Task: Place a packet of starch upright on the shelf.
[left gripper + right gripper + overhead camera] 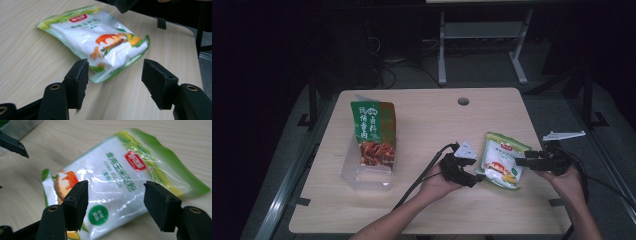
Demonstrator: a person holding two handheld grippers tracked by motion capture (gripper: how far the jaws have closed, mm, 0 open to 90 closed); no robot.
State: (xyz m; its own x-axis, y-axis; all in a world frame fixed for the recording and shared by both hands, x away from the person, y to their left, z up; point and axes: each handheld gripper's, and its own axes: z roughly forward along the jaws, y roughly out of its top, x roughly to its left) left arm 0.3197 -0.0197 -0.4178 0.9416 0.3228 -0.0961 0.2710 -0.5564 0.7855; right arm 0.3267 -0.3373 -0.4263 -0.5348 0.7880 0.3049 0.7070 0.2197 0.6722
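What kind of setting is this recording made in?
Probably a lab or workshop data-collection station: a pale wooden table with a cable hole, metal frame legs on the grey floor behind, and dark surroundings.

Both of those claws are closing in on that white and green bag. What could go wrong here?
The pouch lies flat and glossy on the table, so the open left gripper might slide off its bottom edge. The right gripper, also open, comes from the opposite side; the two could push the pouch askew or bump each other.
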